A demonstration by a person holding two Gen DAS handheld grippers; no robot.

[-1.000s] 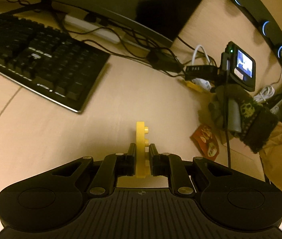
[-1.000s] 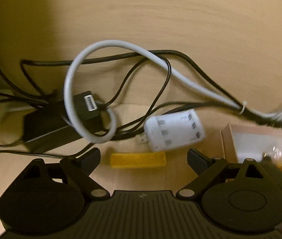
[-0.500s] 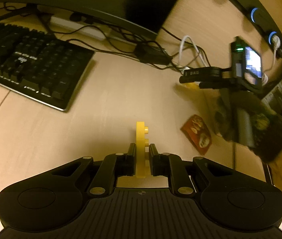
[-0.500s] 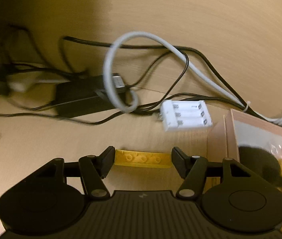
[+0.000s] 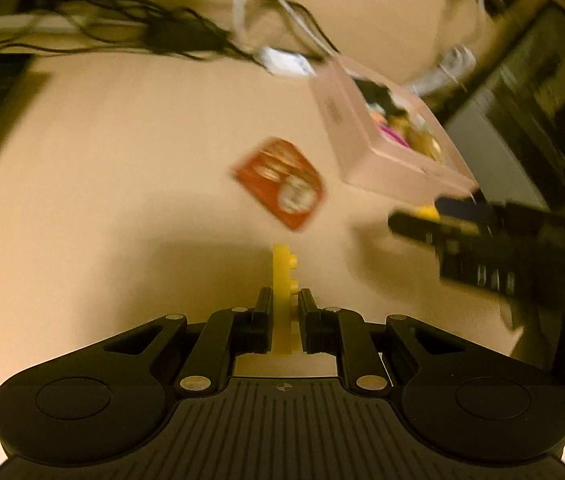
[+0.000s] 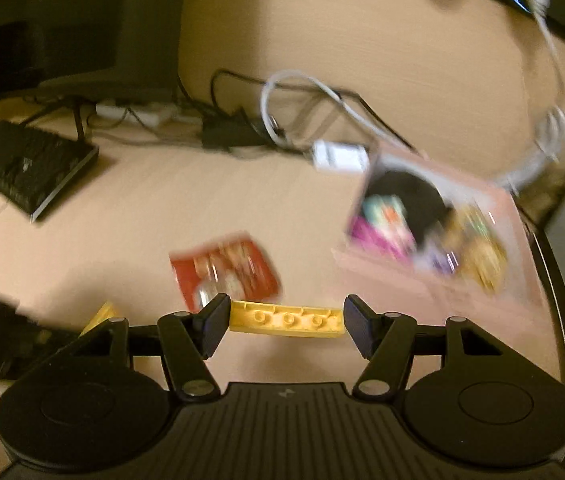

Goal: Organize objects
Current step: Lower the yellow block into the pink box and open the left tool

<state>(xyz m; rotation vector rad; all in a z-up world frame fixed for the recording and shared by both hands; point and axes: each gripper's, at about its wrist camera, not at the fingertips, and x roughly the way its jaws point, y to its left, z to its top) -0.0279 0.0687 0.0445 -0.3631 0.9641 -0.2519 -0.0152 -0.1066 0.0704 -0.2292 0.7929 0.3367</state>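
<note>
Left gripper (image 5: 285, 304) clamps an upright yellow brick (image 5: 283, 276); right gripper (image 6: 286, 322) grips a second yellow brick (image 6: 286, 320) endwise, red packet (image 6: 226, 268) at eleven o'clock.

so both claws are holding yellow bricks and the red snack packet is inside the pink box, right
Not quite. The red snack packet lies flat on the desk, to the left of the pink box, not inside it; the right wrist view shows this. The rest holds: the left claw grips one yellow brick and the right claw holds the other yellow brick.
</note>
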